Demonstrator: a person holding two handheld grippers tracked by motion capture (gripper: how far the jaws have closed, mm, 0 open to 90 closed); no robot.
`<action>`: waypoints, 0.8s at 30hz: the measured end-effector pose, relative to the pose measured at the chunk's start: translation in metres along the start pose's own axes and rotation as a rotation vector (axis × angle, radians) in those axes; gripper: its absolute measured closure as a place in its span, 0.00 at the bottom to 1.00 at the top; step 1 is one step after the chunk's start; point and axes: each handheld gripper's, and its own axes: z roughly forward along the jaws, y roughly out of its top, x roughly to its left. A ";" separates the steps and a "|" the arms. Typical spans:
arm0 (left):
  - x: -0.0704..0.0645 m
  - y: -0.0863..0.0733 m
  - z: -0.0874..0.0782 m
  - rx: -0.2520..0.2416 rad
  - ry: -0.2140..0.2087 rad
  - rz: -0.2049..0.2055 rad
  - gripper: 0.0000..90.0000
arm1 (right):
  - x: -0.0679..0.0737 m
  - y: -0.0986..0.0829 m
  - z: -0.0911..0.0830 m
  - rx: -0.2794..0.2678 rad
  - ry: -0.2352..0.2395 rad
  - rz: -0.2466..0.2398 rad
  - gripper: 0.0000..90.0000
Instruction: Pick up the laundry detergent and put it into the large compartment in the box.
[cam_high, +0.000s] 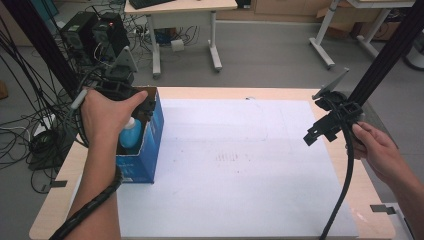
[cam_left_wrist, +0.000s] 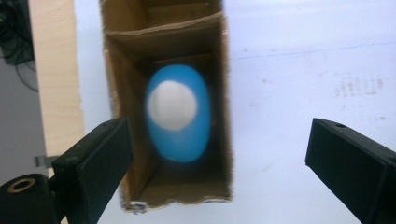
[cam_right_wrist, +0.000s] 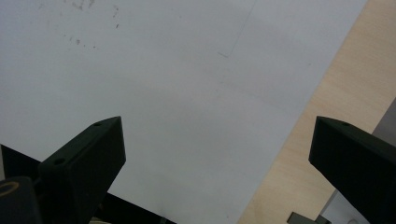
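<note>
Well, largest to smallest:

Wooden table (cam_high: 260, 93): light-wood top covered by a big white sheet (cam_high: 235, 165) — bare except at the left edge.

Tall blue cardboard box (cam_high: 150, 145): upright on the sheet's left edge, top flaps open, brown inside; in the left gripper view seen straight down the shaft (cam_left_wrist: 219, 93).

Blue plastic bottle with white cap (cam_left_wrist: 177, 114): standing upright inside the box, cap up, blurred in the left gripper view, roughly centred between the walls.

Left gripper (cam_left_wrist: 217, 154): poised directly above the box mouth, jaws spread wide, nothing between them; hand (cam_high: 107, 112) wrapped over it in the high view.

Right gripper (cam_right_wrist: 217, 158): held above the sheet's right side, well apart from the box, jaws spread, idle.

Step in hand, judged: reaching down for the bottle.

Doing it well: narrow the spread first — wider than the box now, so likely to catch the cardboard rim; descend straight, centred on the cap, close on the neck or shoulders, lift vertically so the box stays put.
</note>
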 end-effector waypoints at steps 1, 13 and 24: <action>-0.003 0.000 -0.002 -0.008 -0.001 0.004 0.08 | 0.000 -0.001 -0.001 -0.001 -0.002 -0.002 0.04; -0.034 0.010 0.000 -0.014 -0.034 0.083 0.07 | -0.004 -0.005 -0.004 -0.007 0.003 -0.006 0.04; -0.053 0.023 0.007 0.002 -0.036 0.120 0.07 | -0.012 -0.003 -0.001 -0.003 0.008 -0.005 0.04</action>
